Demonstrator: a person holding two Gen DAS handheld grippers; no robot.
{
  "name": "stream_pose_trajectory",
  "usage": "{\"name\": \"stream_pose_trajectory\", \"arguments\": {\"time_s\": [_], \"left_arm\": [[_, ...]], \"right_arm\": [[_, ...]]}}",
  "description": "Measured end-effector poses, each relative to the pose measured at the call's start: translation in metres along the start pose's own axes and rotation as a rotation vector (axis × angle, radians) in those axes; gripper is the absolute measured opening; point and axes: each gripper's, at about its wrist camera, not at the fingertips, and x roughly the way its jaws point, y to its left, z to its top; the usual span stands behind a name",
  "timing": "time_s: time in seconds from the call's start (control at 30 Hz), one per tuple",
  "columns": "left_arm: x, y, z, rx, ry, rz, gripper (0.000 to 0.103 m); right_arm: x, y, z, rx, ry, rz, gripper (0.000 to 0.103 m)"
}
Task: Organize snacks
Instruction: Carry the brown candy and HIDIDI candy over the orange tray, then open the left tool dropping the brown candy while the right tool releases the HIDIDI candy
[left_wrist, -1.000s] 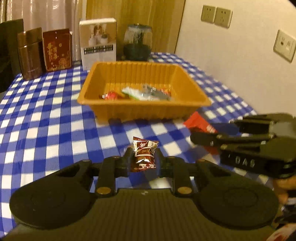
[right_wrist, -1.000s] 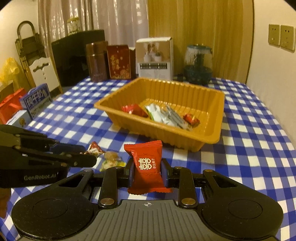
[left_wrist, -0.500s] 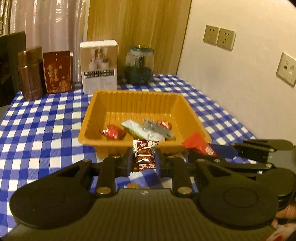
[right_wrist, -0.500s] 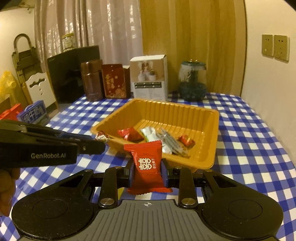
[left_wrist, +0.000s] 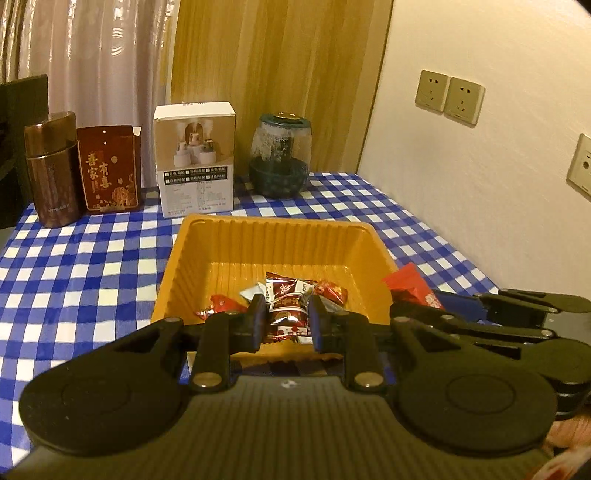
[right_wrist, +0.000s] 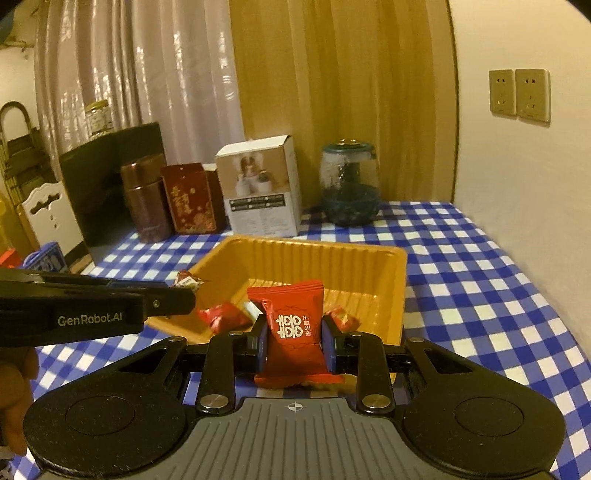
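An orange tray (left_wrist: 207, 273) (right_wrist: 400, 291) sits on the blue checked table and holds several wrapped snacks (left_wrist: 221, 304) (right_wrist: 221, 314). My left gripper (left_wrist: 286, 317) is shut on a small dark red candy packet (left_wrist: 286, 308), held over the tray's near edge. My right gripper (right_wrist: 295, 338) is shut on a bright red snack packet (right_wrist: 293, 325) with white characters, also at the near rim. The right gripper (left_wrist: 417, 301) enters the left wrist view from the right with its red packet (left_wrist: 410, 282). The left gripper (right_wrist: 184, 291) with its candy (right_wrist: 188, 282) enters the right wrist view from the left.
At the table's back stand a brown canister (left_wrist: 51, 173), a dark red box (left_wrist: 109, 173), a white carton (left_wrist: 195, 162) and a glass jar (left_wrist: 280, 155). A wall with sockets (left_wrist: 448, 96) runs along the right side. A person's hand (right_wrist: 18, 391) holds the left gripper.
Both grippers have risen and moved forward with their packets, from over the table to the tray's near rim. The tray now looks closer in both views.
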Motion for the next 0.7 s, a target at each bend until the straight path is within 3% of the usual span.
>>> {"name": "stream_pose_trajectory", "arguments": {"time_s": [0.7], "left_arm": [[0.056,0.027,0.025,-0.042,0.008,0.055,0.022]], "right_arm": [[0.066,-0.039,0.025,0.108,0.026,-0.071,0.03]]}}
